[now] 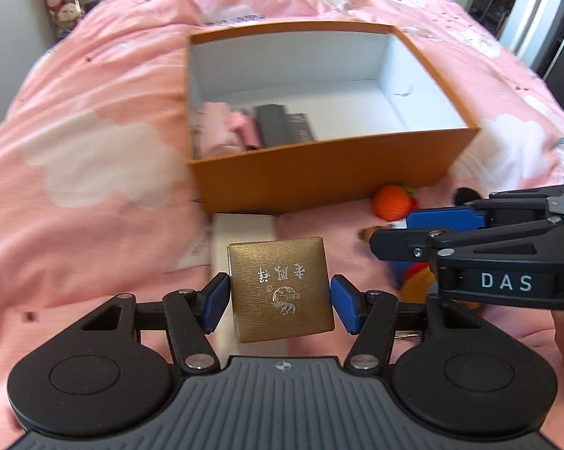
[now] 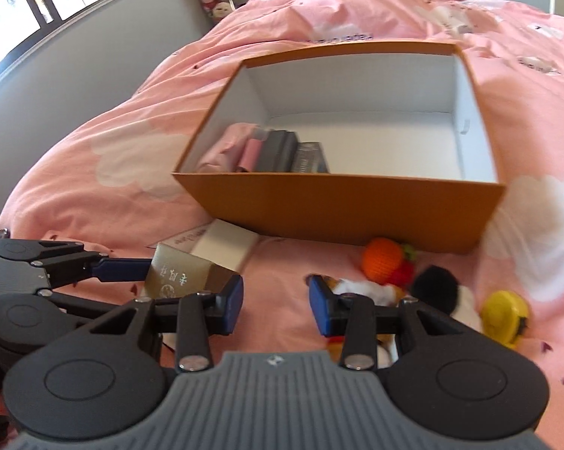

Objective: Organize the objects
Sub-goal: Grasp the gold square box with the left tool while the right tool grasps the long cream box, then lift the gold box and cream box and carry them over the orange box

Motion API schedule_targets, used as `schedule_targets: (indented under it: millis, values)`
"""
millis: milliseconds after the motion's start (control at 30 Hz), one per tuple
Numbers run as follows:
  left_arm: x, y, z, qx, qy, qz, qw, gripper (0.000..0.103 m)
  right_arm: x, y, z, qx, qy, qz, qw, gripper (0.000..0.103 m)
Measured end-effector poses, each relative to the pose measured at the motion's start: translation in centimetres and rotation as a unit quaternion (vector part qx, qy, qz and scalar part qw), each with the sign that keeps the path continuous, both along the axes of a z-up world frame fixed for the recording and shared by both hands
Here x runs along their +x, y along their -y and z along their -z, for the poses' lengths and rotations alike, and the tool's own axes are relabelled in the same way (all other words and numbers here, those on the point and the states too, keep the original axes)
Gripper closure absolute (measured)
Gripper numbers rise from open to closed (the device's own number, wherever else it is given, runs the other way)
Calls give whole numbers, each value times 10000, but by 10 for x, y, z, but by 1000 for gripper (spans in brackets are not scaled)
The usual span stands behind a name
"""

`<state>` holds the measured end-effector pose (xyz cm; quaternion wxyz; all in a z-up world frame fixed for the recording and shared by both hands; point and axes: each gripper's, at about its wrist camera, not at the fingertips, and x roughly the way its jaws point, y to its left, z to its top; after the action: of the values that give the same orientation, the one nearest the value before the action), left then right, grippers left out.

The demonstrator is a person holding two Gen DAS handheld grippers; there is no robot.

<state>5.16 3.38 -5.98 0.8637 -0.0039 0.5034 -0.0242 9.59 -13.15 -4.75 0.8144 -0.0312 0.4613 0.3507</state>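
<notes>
- While lifted above the pink quilt (image 1: 94,120), the left gripper (image 1: 280,300) clamps a small square gold foil box (image 1: 282,288).
- Right gripper (image 2: 276,305) spread, grasping nothing.
- Open orange cardboard box (image 1: 330,172) beyond both.

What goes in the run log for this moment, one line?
left gripper: shut on gold box, lifted | right gripper: open, holding nothing | orange box: open, partly filled | toys: on bed

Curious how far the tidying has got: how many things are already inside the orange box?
4: a pink cloth in the left corner, then rightward a pink tube, a dark grey case and a striped dark box. The near wall of the orange box may hide more.
</notes>
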Motion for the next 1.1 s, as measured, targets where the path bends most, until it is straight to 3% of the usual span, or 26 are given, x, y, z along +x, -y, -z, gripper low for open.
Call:
schedule_targets:
  millis: [200,400,600,633,1000,1100]
  values:
    - [3,-28,-4,270,-122,-379,9988,35,17,-33,18,189,-585,-274,9977,62]
    - [6,-46,0,298,-220,-526,9979,35,32,-64,54,184,-1309,-346,9906,61]
    - [11,-56,5,252,-281,-634,9973,35,43,-82,93,232,-2153,-353,9756,61]
    - [11,-58,5,246,-292,-652,9971,35,44,-83,98,253,-2257,-336,9733,57]
    - [19,-65,11,162,-388,-744,9963,35,64,-91,141,894,-3054,-41,9480,46]
    - [20,-67,12,133,-395,-771,9962,35,63,-91,152,1077,-3247,46,9397,50]
